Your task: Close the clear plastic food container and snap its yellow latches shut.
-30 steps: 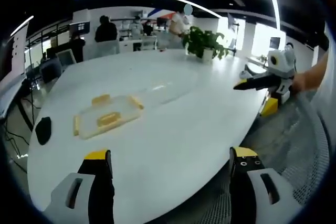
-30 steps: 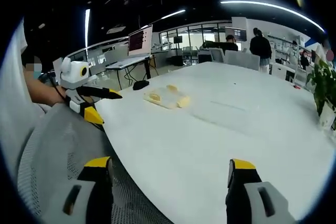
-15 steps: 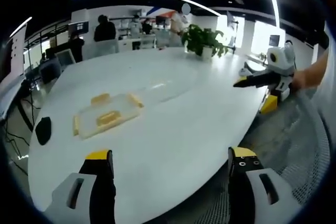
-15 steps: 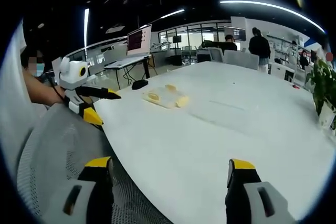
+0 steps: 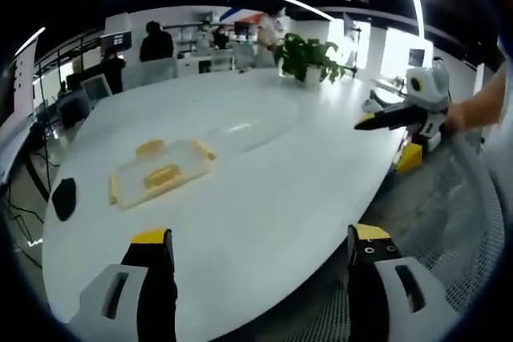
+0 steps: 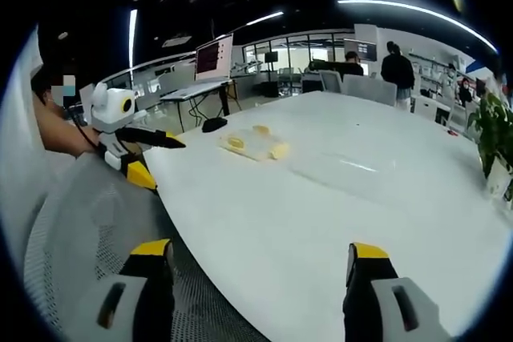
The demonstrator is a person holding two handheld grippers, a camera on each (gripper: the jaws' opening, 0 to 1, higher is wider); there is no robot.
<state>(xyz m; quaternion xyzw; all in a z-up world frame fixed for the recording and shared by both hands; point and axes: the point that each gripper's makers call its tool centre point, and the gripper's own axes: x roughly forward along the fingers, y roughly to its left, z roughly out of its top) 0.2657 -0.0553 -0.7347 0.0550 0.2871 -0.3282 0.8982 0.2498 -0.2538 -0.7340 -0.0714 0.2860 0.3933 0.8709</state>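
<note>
A clear plastic food container (image 5: pixel 160 175) with yellow latches lies flat on the white oval table (image 5: pixel 264 198), left of centre in the left gripper view. In the right gripper view the container (image 6: pixel 255 146) sits far off, past the table's near edge. My left gripper (image 5: pixel 255 250) is open at the table's near rim, well short of the container. My right gripper (image 6: pixel 258 266) is open too, with nothing between its jaws. The right gripper (image 5: pixel 401 130) shows open at the table's right edge, and the left gripper (image 6: pixel 148 154) shows open at the left in the right gripper view.
A potted plant (image 5: pixel 309 58) stands at the table's far end. A black mouse-like object (image 5: pixel 64 198) lies by the left rim. A grey mesh chair back (image 6: pixel 88 230) is under both grippers. People and desks (image 6: pixel 377 70) fill the room behind.
Both views have shifted slightly with the hands. The container stays where it was, and both grippers stay open.
</note>
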